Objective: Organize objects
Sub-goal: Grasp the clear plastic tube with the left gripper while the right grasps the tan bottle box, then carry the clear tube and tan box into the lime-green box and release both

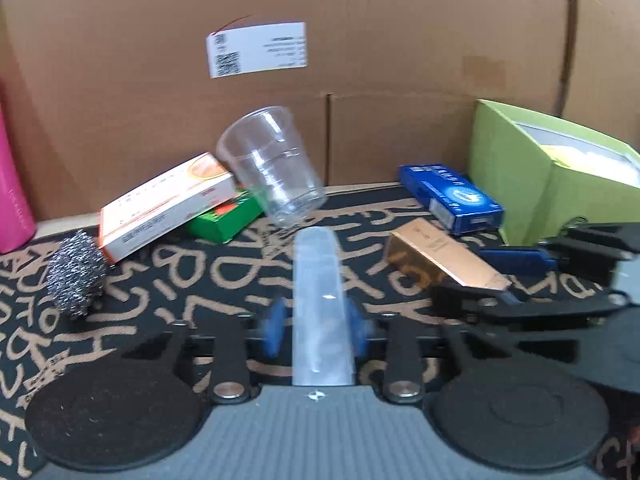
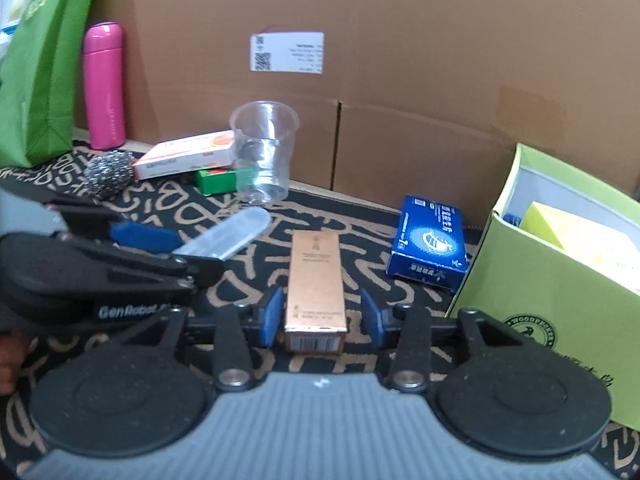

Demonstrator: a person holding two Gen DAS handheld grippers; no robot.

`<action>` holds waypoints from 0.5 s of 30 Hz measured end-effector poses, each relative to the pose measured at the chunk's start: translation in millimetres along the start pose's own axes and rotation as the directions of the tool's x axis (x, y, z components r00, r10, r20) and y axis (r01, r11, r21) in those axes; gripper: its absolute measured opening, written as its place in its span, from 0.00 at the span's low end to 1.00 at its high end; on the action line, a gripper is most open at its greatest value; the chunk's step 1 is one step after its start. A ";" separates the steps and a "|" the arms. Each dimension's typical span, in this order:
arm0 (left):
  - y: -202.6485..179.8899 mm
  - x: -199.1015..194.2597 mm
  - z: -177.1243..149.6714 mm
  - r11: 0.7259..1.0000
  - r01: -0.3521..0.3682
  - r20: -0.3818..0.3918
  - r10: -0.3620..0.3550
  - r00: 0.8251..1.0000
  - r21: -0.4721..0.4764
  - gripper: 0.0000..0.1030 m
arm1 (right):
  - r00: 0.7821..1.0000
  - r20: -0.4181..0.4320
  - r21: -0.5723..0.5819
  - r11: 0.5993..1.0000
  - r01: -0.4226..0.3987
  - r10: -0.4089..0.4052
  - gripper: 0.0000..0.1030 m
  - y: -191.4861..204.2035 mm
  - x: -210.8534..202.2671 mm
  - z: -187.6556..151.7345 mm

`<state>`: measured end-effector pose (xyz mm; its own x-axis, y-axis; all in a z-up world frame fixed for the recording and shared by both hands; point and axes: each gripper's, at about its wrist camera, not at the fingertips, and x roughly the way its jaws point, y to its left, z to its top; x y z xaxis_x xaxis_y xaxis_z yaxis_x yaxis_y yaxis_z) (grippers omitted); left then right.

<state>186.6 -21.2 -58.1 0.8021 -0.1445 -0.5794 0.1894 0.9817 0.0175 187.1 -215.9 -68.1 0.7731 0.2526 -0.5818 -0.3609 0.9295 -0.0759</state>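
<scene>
Squeezing should come evenly once the right tool (image 2: 322,316), its jaws apart, straddles the copper rectangular carton (image 2: 316,280) on the patterned mat, while the left tool (image 1: 318,326) grips a translucent plastic tube (image 1: 322,308).

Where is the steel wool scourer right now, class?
The steel wool scourer lies on the patterned mat at the left of both views, beside the white-and-orange box, near the pink bottle.

A large cardboard box (image 2: 360,80) forms the backdrop and carries a white shipping label (image 2: 287,53) with a QR code. A black mat (image 2: 248,280) with tan lettering covers the surface. A green bag (image 2: 44,60) stands at far left.
</scene>
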 end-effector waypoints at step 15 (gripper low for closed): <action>1.5 -11.6 0.4 0.995 0.001 0.040 0.003 0.999 -0.102 0.28 | 0.999 0.053 0.018 1.000 -0.014 0.013 0.29 -4.3 -17.5 3.1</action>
<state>177.8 -18.1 -51.1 0.8247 -0.1461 -0.5464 0.1316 0.9891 -0.0659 176.7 -223.5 -55.0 0.7948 0.2789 -0.5390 -0.3623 0.9306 -0.0527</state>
